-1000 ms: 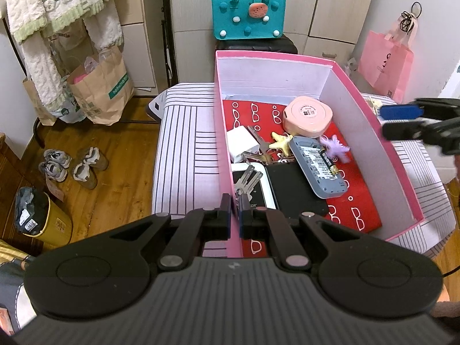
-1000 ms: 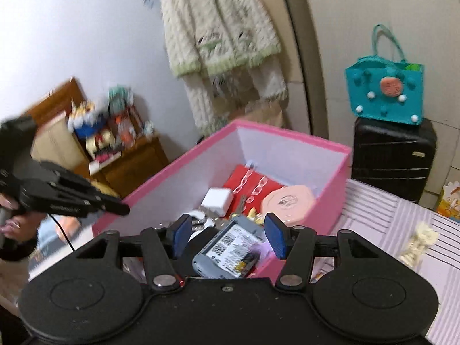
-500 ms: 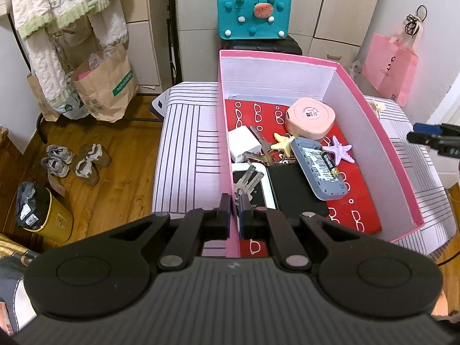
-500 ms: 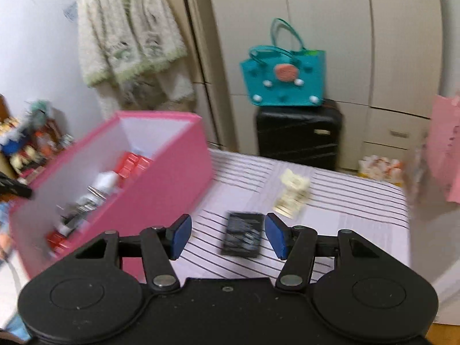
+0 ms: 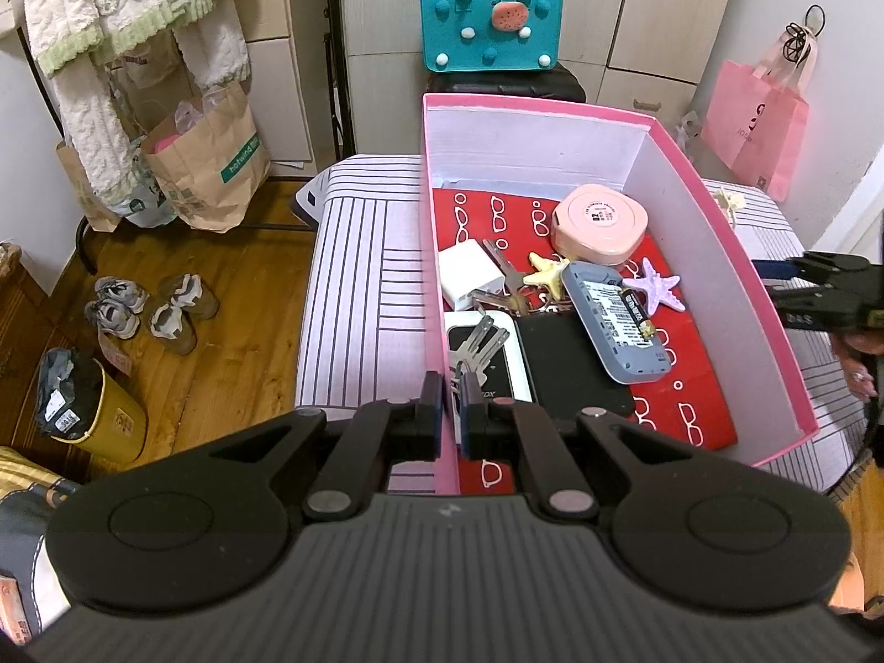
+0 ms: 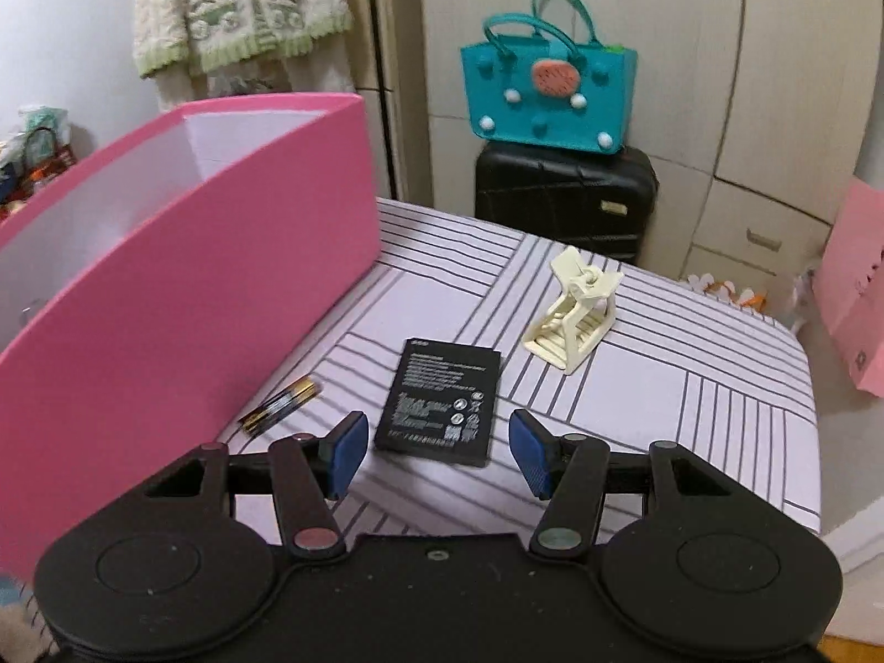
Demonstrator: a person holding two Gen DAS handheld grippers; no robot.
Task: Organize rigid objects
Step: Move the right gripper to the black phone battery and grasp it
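In the left wrist view, the left gripper (image 5: 452,409) is seen with its two fingers pinched on the near wall of the pink box (image 5: 735,276), so the box is held in place. Just past the fingers, inside the box, a bunch of keys (image 5: 476,343) is seen, and further on a grey gadget (image 5: 610,320), a purple star (image 5: 654,283) and a round pink case (image 5: 599,221). Far off to the right of the fingers, the right gripper (image 5: 773,280) can be seen outside the box

In the right wrist view, the right gripper (image 6: 436,450) is shown with its fingers spread and nothing between them. Just ahead of the fingers, a flat black battery (image 6: 440,401) lies on the striped cloth (image 6: 690,414). To the left of the fingers two small round batteries (image 6: 280,406) lie beside the box wall. Further ahead a cream stand (image 6: 574,309) is seen

The flat battery is likely picked next. It should be caught by its long sides, with the fingers brought low to the cloth

The inside of the box is shown only by the left view; the things left outside are shown clearly only by the right view
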